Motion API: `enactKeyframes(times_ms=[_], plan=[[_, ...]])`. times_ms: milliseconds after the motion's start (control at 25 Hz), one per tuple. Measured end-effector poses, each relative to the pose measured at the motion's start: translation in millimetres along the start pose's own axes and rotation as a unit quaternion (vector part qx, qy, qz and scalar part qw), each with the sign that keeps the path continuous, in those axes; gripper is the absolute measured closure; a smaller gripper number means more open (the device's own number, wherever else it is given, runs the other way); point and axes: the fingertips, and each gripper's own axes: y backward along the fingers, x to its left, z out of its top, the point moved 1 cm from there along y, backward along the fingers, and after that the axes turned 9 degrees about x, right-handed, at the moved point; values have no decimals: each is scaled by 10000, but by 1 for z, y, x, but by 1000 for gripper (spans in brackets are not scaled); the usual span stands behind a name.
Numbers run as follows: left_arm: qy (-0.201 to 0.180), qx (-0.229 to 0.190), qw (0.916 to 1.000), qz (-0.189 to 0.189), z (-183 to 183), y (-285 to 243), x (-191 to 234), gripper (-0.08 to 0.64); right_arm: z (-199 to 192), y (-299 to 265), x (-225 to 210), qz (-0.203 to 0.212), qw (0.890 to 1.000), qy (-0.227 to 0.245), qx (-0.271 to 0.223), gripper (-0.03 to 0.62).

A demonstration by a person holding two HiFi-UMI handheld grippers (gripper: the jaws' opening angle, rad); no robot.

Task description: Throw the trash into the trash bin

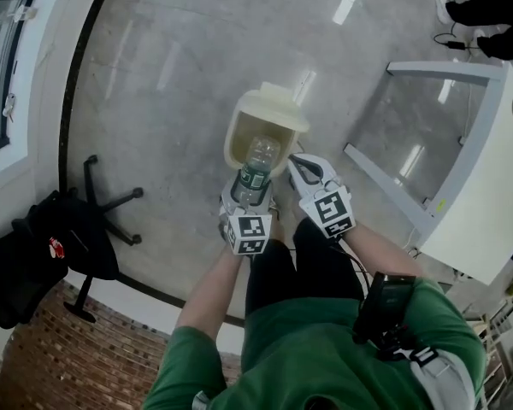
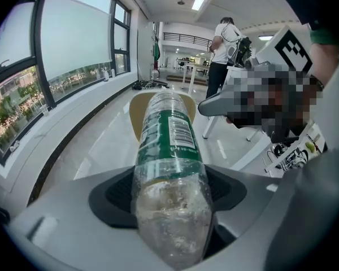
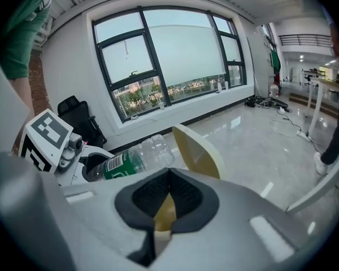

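Observation:
A clear plastic bottle with a green label sits between the jaws of my left gripper, which is shut on its lower body. The bottle's far end points down at the mouth of a cream trash bin on the floor. In the left gripper view the bottle fills the middle between the dark pads, with the bin behind it. My right gripper hangs just right of the bottle, shut with nothing in it. Its own view shows the bottle at left and the bin ahead of the jaws.
A black office chair with a dark bag on it stands at the left by the window wall. A white table stands at the right. Someone's feet show at the top right. A person stands farther off in the room.

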Motion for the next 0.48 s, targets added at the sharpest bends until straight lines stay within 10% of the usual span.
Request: enactKeyframes(times_ms=[480], plan=[[-392,743,9965,13,-33,-101,7,219,-53,-66,-29,88,9991,-21,422,589]])
